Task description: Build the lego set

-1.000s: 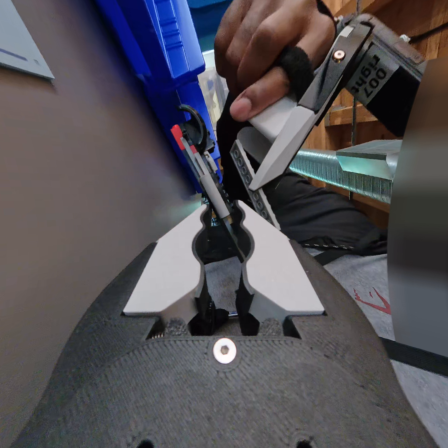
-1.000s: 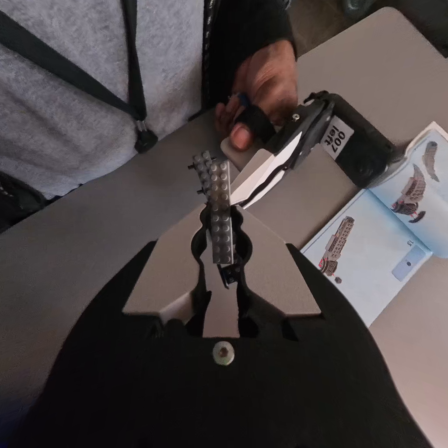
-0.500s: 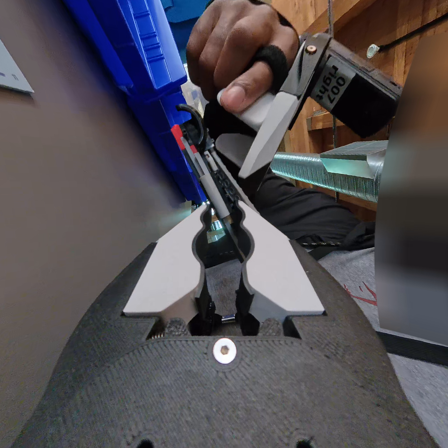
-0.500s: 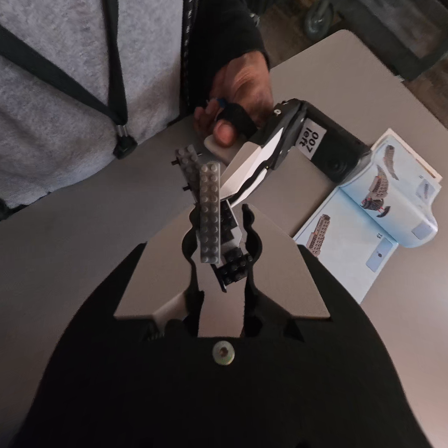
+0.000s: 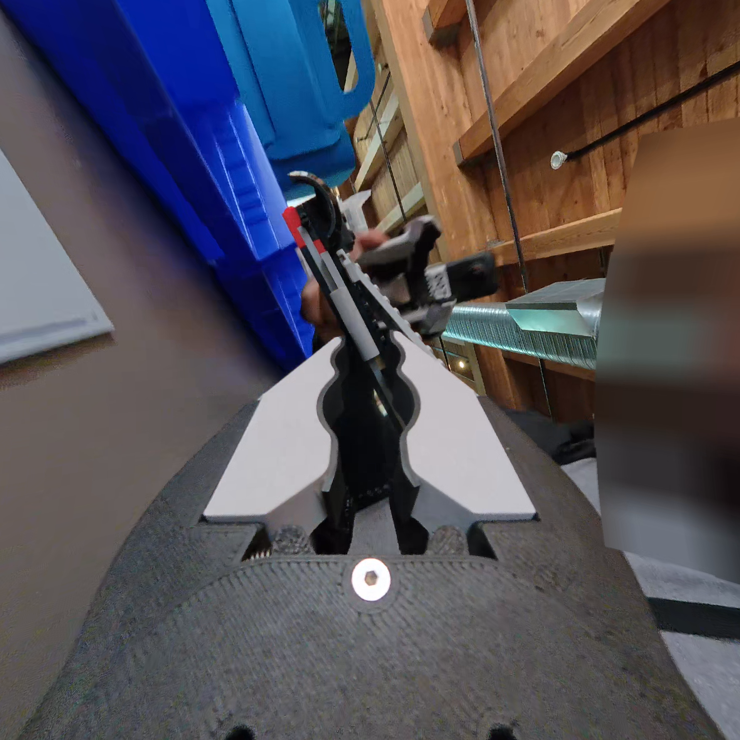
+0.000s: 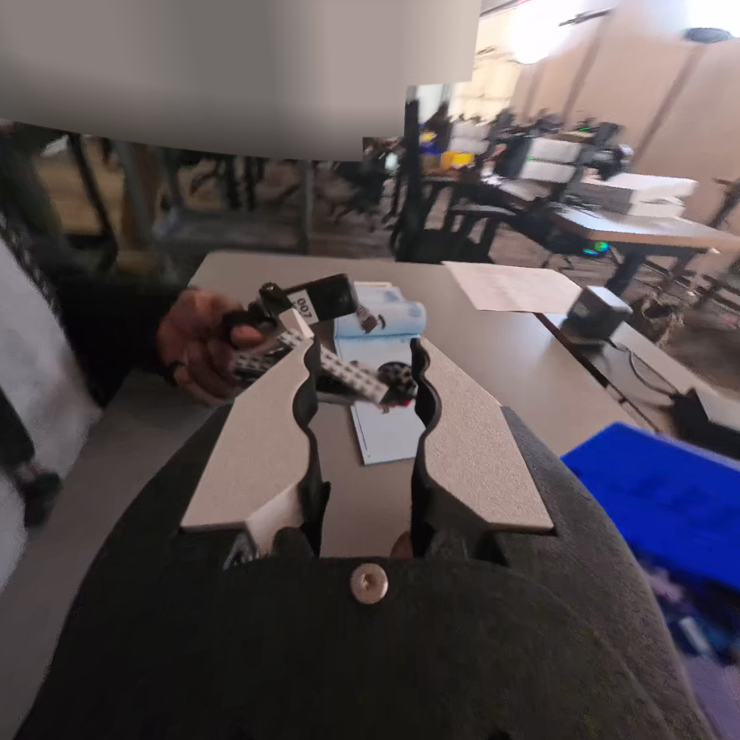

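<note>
While the left gripper (image 5: pixel 370 352) clamps the lego model (image 5: pixel 352 316), right gripper (image 6: pixel 364 360) gapes (empty) beside it.

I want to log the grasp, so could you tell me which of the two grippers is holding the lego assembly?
The left gripper holds the lego assembly, shut on it; the right gripper stands open and empty.

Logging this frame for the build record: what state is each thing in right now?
left gripper: shut on the lego assembly
lego assembly: held up off the table, grey plate on top, red and black parts at its tip
right gripper: open, holding nothing
instruction booklet: lying open on the table
blue bin: on the table; whether it is open is unclear
</note>
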Demonstrator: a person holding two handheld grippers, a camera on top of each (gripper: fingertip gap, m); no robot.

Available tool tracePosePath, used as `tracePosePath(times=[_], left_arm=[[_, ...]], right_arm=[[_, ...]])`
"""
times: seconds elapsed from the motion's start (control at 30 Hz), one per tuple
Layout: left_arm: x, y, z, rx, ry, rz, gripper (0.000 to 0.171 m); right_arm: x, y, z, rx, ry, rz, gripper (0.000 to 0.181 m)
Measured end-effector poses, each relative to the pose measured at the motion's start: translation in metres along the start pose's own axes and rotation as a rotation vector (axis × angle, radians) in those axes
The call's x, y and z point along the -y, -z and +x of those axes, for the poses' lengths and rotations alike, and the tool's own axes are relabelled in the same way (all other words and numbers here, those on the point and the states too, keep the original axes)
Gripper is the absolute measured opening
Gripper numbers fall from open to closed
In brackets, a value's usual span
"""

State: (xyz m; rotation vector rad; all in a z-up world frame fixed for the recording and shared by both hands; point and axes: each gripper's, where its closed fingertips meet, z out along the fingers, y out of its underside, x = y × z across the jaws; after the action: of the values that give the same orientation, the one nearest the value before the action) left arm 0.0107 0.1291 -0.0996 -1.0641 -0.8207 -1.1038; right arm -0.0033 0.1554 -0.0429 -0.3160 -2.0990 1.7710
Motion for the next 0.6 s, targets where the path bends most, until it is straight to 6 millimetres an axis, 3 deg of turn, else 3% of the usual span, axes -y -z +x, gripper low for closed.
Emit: tracePosePath(times=[0.17, 0.37, 0.47, 0.6], left_arm=[[0.038, -0.019, 0.0, 0.005, -0.069, 0.017, 0.017], [0.072, -0.048, -0.01, -0.014, -0.083, -0.007, 0.018], [0.074, -0.06, -0.015, -0.047, -0.082, -0.08, 0.018], [0.065, -0.059, -0.022, -0.061, -0.043, -0.121, 0.017]], right_arm=[[-0.029, 0.006, 0.024, -0.156, -0.286, 0.093, 0.042], [-0.037, 0.011, 0.044, -0.249, -0.344, 0.169, 0.044], [-0.043, 0.015, 0.049, -0.296, -0.353, 0.188, 0.045], [-0.046, 0.019, 0.056, -0.335, -0.383, 0.216, 0.045]])
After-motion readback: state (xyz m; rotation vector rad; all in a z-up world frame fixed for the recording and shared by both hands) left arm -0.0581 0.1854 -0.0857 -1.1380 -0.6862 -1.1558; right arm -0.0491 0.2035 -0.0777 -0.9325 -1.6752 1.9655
